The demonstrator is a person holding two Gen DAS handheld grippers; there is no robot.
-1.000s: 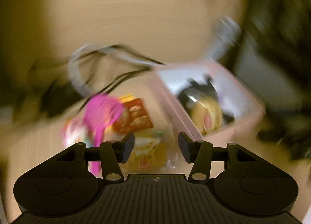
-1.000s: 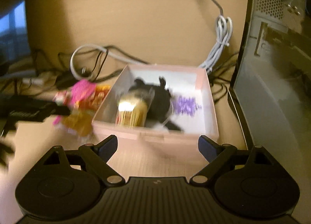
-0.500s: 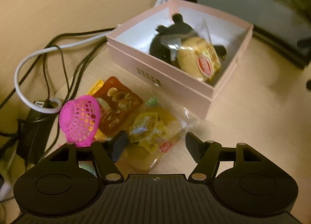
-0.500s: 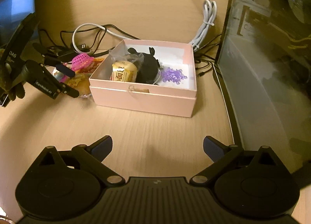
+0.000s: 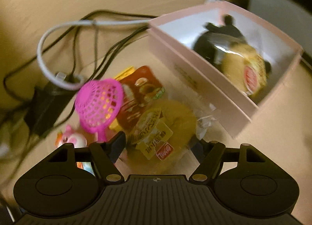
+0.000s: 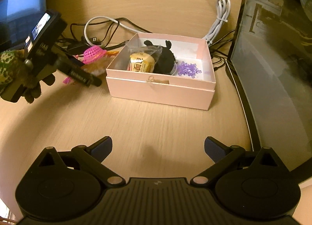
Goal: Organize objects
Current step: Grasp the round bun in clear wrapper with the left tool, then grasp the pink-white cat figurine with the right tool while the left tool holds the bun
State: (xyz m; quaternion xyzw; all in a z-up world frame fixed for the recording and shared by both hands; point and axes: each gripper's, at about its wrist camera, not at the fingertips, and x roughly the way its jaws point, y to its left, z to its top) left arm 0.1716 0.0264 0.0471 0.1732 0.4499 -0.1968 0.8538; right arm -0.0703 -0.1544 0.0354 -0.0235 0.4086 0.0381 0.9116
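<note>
A pink box stands on the wooden desk and holds a wrapped yellow cake, a black plush toy and purple beads. Left of it lies a pile: a yellow wrapped cake, a red snack packet, a pink mesh scoop and a small pink toy. My left gripper is open, its fingers on either side of the yellow cake. It also shows in the right wrist view. My right gripper is open and empty, above bare desk in front of the box.
Cables and a black adapter lie behind the pile. A white cable bundle lies behind the box. A computer case stands along the right. A screen is at the far left.
My left gripper has moved down and forward, so the yellow cake now sits between its open fingers. My right gripper has pulled back a little from the box.
</note>
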